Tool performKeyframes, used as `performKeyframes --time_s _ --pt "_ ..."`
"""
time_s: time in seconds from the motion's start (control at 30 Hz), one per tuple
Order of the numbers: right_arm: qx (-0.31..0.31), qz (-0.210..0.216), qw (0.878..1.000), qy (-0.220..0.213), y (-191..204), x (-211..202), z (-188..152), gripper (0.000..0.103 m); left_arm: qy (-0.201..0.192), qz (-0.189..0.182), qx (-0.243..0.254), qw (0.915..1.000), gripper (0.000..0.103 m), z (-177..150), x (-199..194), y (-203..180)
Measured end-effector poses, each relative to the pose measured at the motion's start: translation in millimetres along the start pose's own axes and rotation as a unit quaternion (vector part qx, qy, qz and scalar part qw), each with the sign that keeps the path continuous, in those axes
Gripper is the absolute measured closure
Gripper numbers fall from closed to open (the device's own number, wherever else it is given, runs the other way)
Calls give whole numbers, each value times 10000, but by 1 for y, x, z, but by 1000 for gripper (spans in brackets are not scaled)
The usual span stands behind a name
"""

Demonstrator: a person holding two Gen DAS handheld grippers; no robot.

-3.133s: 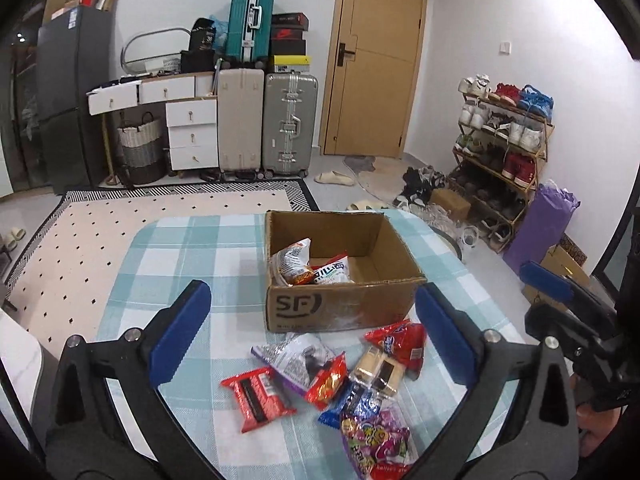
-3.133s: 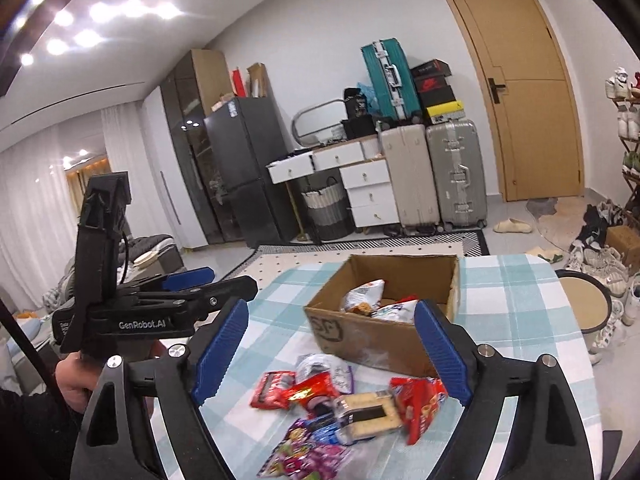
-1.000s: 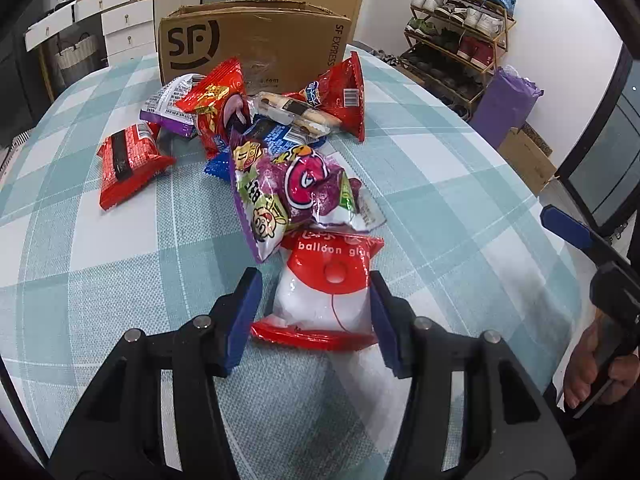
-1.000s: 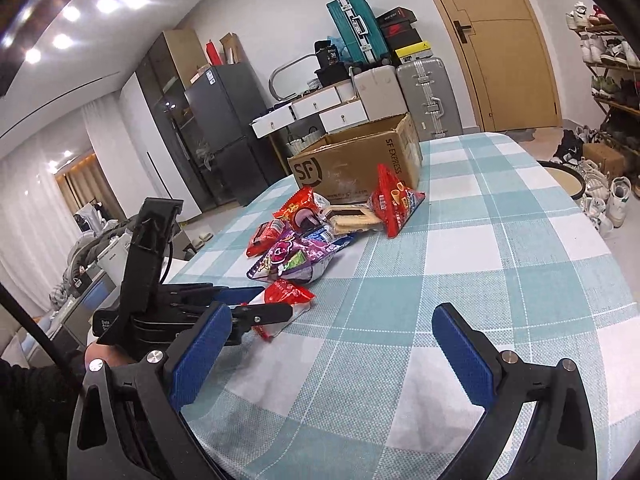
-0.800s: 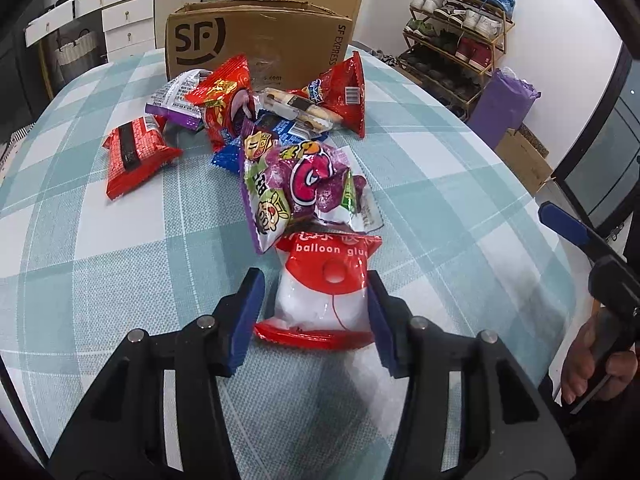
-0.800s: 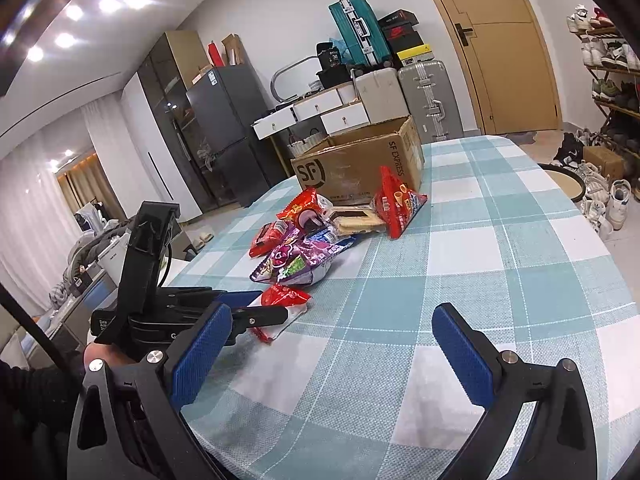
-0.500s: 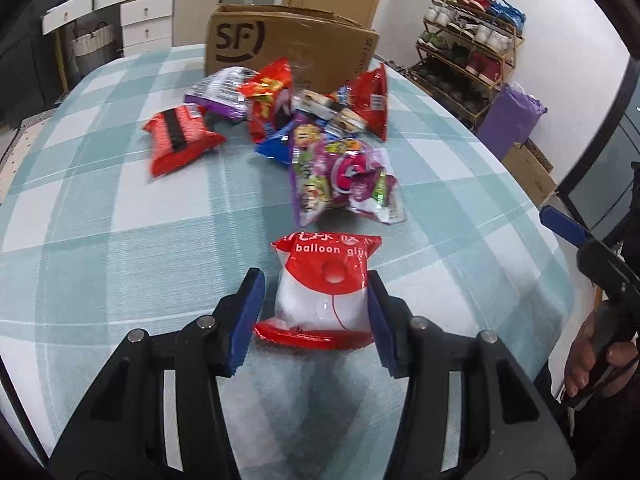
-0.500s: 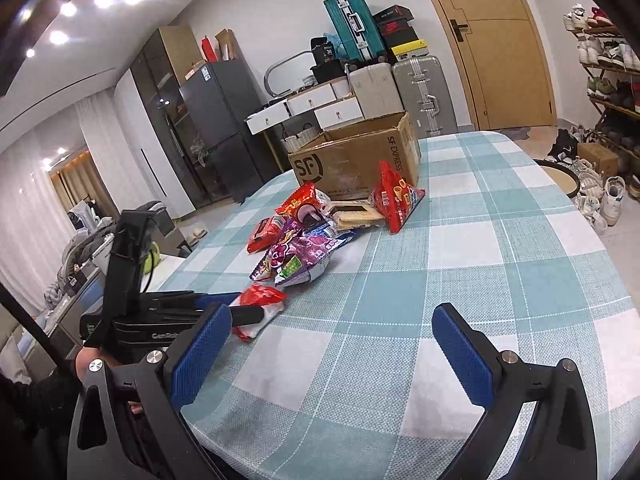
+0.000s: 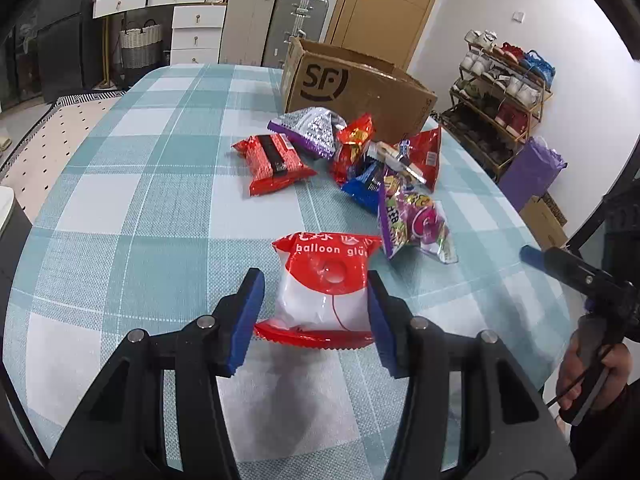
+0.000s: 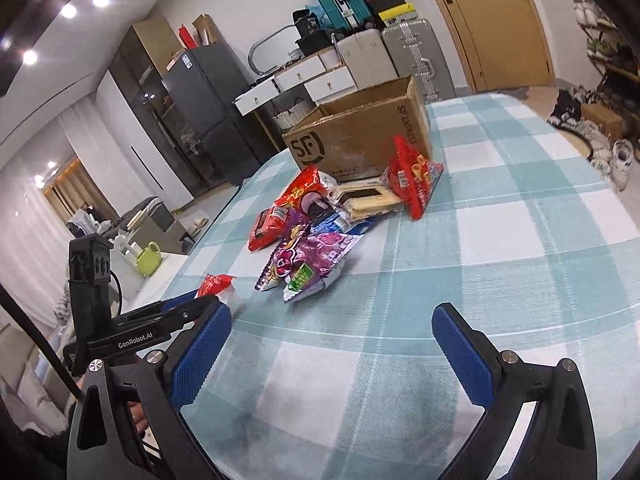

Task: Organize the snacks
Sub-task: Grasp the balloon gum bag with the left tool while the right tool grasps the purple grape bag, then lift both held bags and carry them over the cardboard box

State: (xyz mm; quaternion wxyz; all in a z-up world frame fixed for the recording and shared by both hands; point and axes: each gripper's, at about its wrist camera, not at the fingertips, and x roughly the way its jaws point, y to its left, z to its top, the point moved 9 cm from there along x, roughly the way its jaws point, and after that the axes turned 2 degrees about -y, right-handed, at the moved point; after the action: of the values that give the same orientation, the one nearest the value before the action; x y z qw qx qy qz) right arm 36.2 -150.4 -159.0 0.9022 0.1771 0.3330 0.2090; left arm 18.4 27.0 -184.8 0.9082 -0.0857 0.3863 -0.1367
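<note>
The walls are white. A wooden door (image 9: 384,8) stands in the far wall, with silver and beige suitcases (image 9: 276,28) and white drawers (image 9: 198,26) beside it. A shoe rack (image 9: 500,92) stands along the right wall. A dark fridge (image 10: 208,96) stands at the left. Round ceiling lights (image 10: 68,10) shine above.

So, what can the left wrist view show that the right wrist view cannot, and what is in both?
Only the left wrist view shows the left claw closed on the red-and-white packet, its label readable, and the shoe rack. Only the right wrist view shows the open right claw and the dark fridge. Both show the cardboard box and the purple bag.
</note>
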Motion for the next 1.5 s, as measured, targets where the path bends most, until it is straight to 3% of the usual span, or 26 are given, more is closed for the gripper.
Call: performKeyframes --time_s 0.33,0.77,1.07,1.17,1.23,1.5 --pt "514 268 9975 393 -7 47 10 1 110 -132 58 9998 55 2 8 -2" --pt "539 395 9953 694 -1 90 23 4 238 -272 -22 9993 55 7 26 -1" --pt "462 316 9942 913 10 123 32 18 372 -225 -15 9991 55 9 30 2" --pt "318 200 9952 907 10 125 31 28 405 -161 -89 9990 55 9 32 6" --pt "415 415 9937 953 12 125 27 44 431 -125 -127 9989 55 8 32 7" --pt "275 470 9952 816 18 115 17 48 273 68 -72 9996 55 7 10 3"
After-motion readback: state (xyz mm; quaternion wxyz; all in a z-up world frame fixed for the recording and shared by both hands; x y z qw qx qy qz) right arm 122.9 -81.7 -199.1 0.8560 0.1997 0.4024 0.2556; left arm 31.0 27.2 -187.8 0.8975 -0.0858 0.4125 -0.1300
